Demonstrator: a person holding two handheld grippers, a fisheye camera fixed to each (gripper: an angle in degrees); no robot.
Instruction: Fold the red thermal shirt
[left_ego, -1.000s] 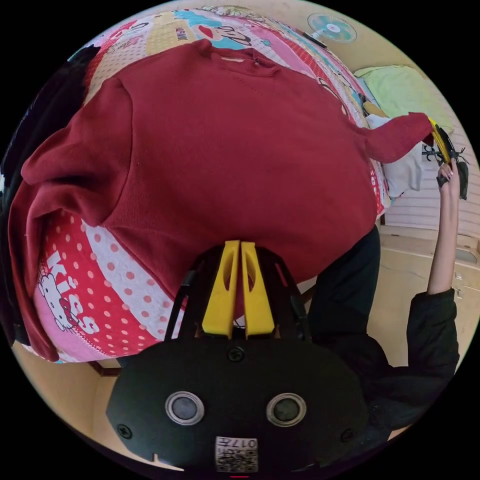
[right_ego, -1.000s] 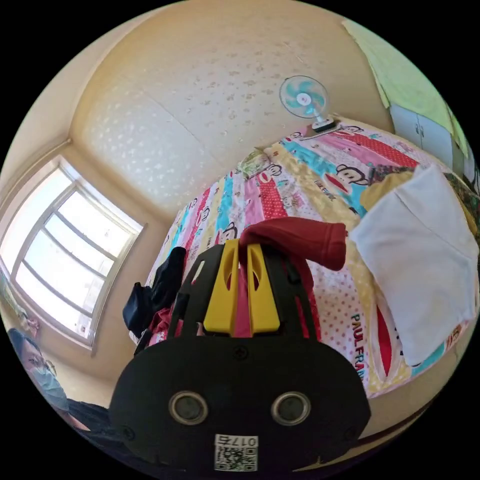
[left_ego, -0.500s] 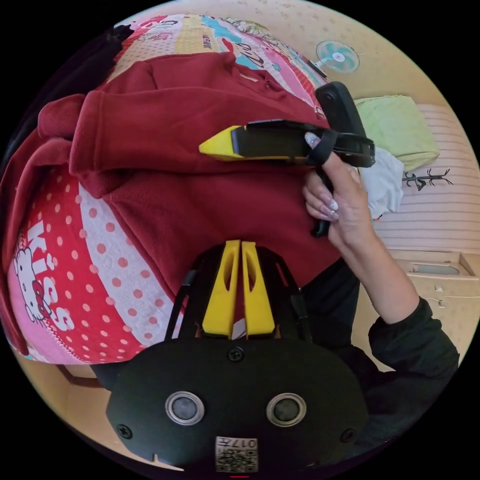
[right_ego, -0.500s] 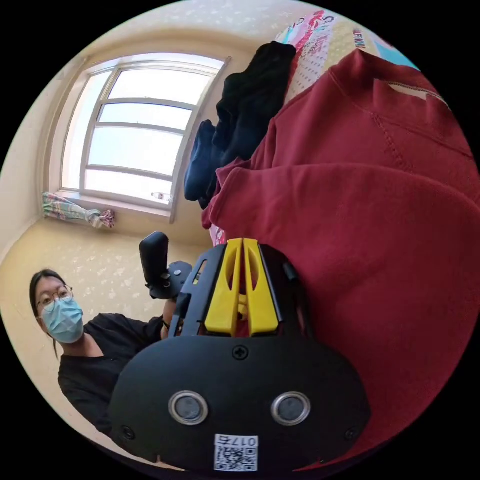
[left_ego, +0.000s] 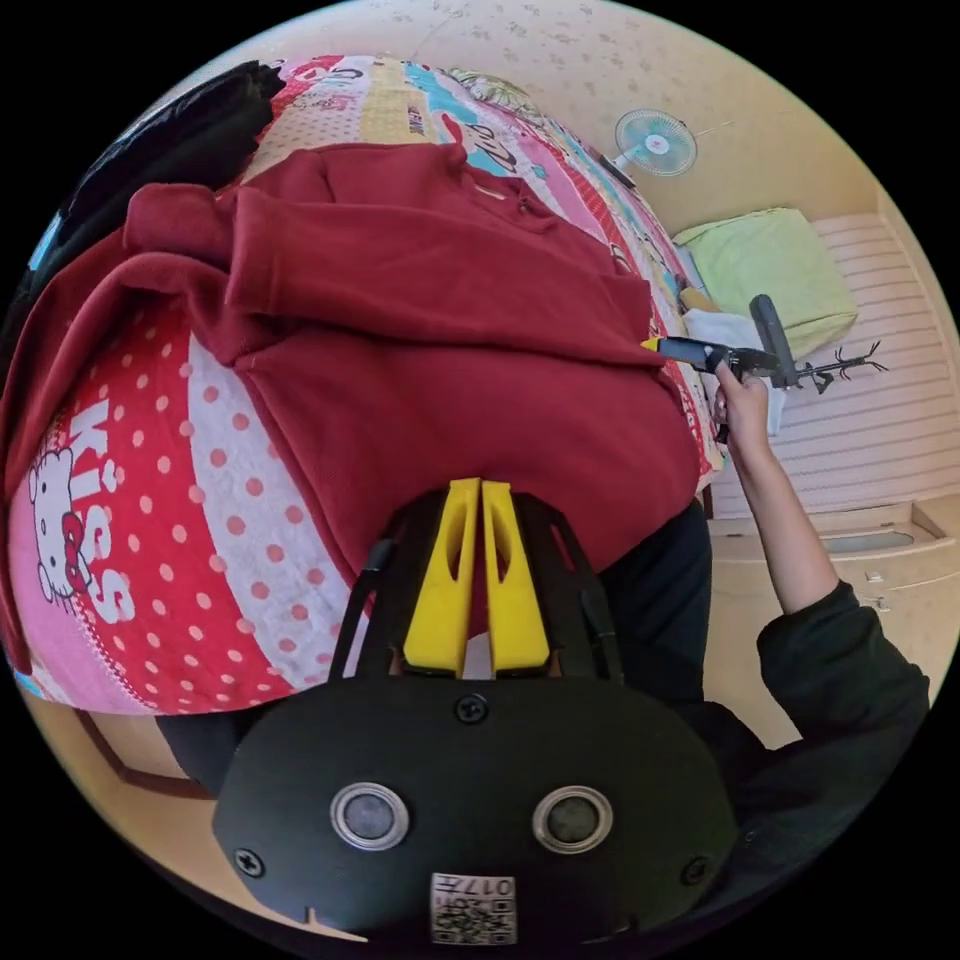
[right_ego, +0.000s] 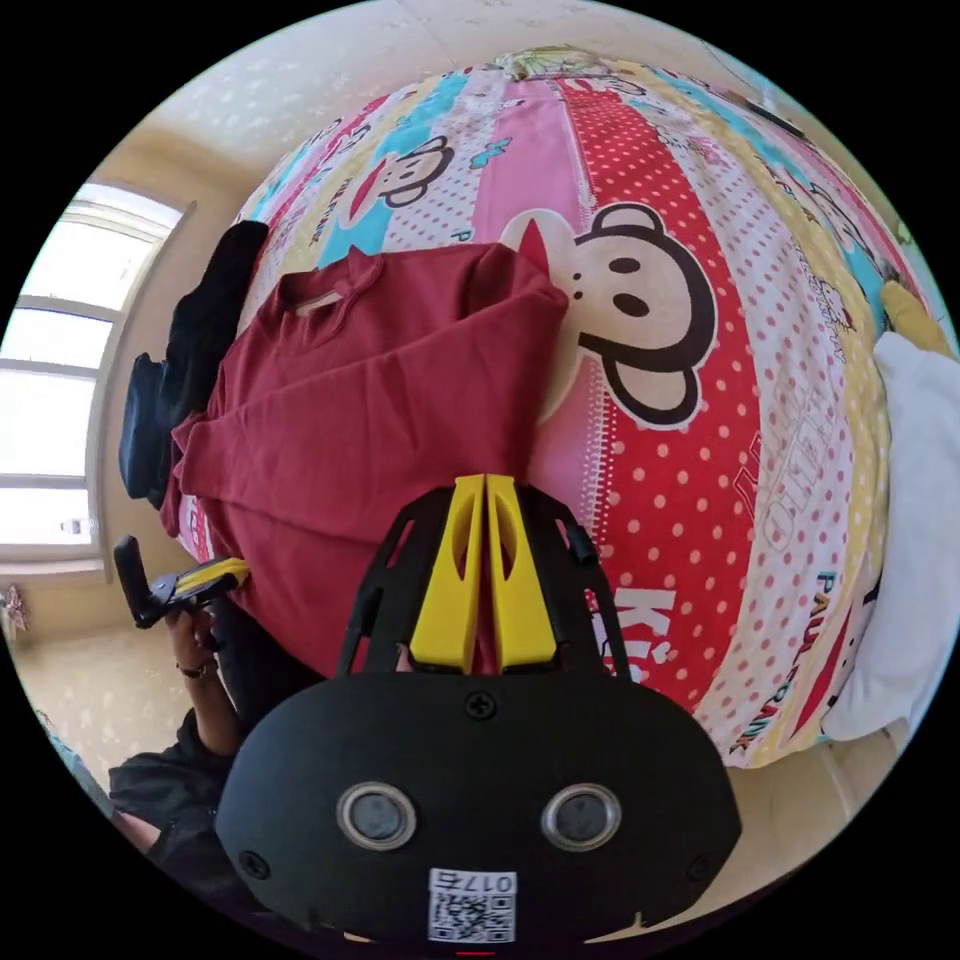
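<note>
**Red shirt spread on the bed, one sleeve folded across**

The dark red long-sleeved thermal shirt (left_ego: 440, 330) lies flat on a patchwork bed cover printed with cartoon monkeys and polka dots (right_ego: 700, 400). One sleeve is folded over the chest; in the right gripper view the shirt (right_ego: 370, 420) sits toward the window side of the bed, its collar pointing away from the person.

The left gripper (left_ego: 477, 500), with yellow jaws on a black frame, has its jaws pressed together at the shirt's hem edge; a strip of red cloth shows between them, so it seems to be pinching the hem. The right gripper (right_ego: 480, 490) also has its jaws together over the shirt's lower corner; whether cloth is caught between them cannot be told. In the left gripper view the right gripper (left_ego: 655, 346) shows at the shirt's far side edge, held by a hand (left_ego: 737, 392).

A heap of black clothing (right_ego: 190, 350) lies beside the shirt, touching its shoulder. A white folded cloth (right_ego: 915, 480) rests well apart on the bed's other side. A small teal fan (left_ego: 655, 142) hangs on the wall.
</note>
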